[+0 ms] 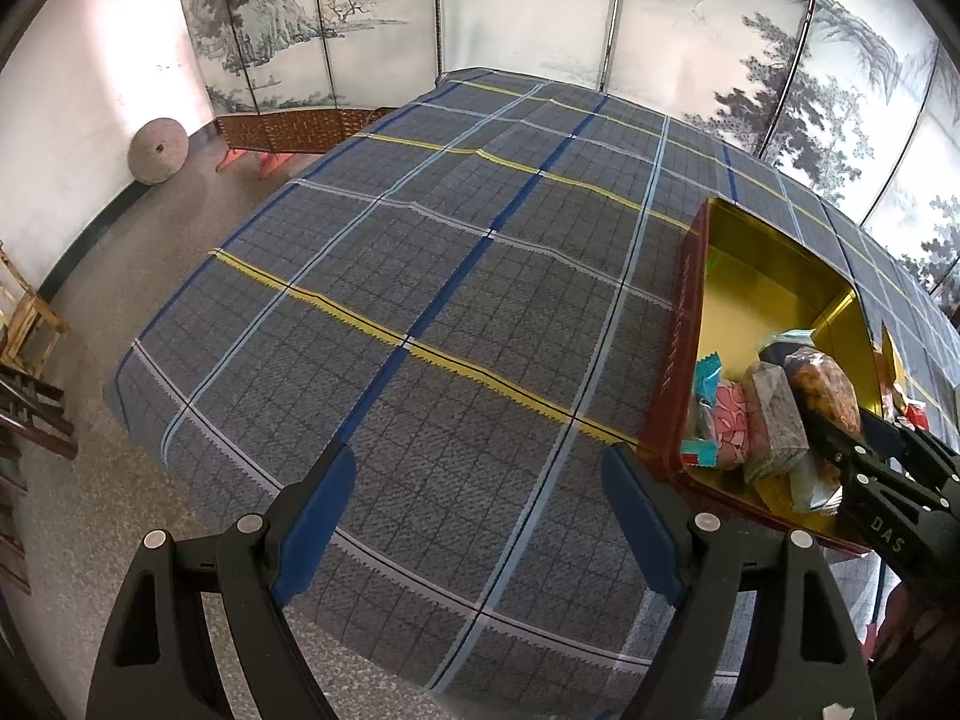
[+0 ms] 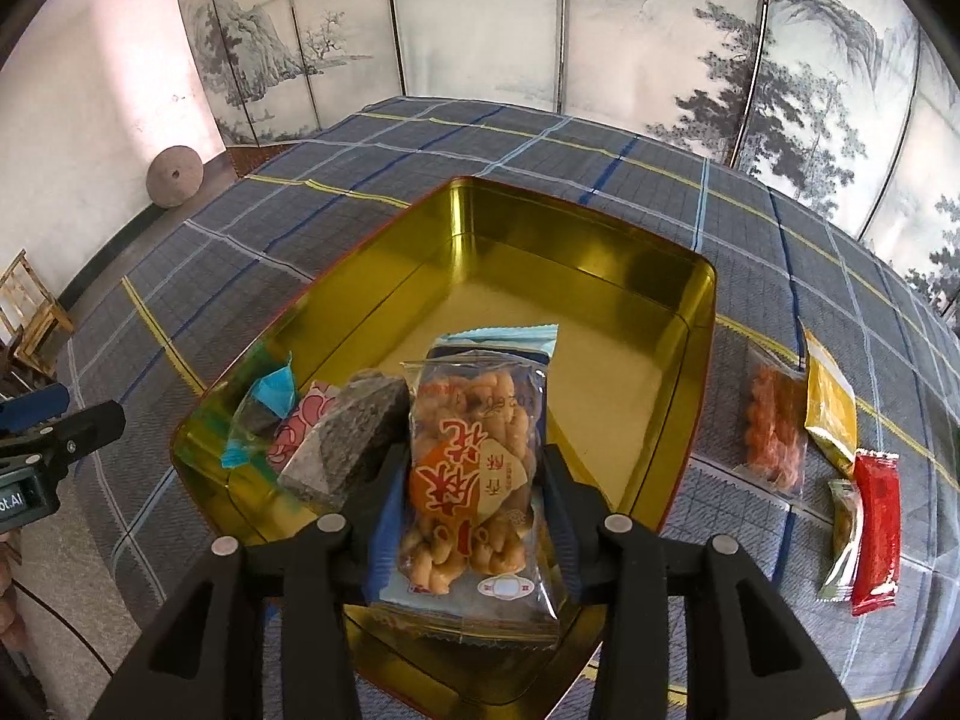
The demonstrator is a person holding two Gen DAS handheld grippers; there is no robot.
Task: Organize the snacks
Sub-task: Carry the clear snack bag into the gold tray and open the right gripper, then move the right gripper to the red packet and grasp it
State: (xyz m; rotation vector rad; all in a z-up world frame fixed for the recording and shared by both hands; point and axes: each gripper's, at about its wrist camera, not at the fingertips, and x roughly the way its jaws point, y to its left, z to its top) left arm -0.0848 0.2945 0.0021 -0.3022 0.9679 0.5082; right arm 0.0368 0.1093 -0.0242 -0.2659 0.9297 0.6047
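Observation:
A gold-lined red tin (image 2: 576, 252) stands on the plaid tablecloth; it also shows in the left wrist view (image 1: 684, 324). My right gripper (image 2: 474, 462) is shut on a clear packet of twisted fried snacks (image 2: 474, 468), held over the tin's near end. In the tin lie a grey packet (image 2: 348, 444), a pink packet (image 2: 297, 438) and a teal-wrapped candy (image 2: 270, 396). My left gripper (image 1: 480, 480) is open and empty over bare cloth, left of the tin.
Right of the tin lie an orange snack bag (image 2: 774, 432), a yellow packet (image 2: 831, 402), a red packet (image 2: 876, 516) and a small green packet (image 2: 843, 534). A painted folding screen (image 2: 540, 18) stands behind the table. A stone disc (image 1: 158, 150) leans on the wall.

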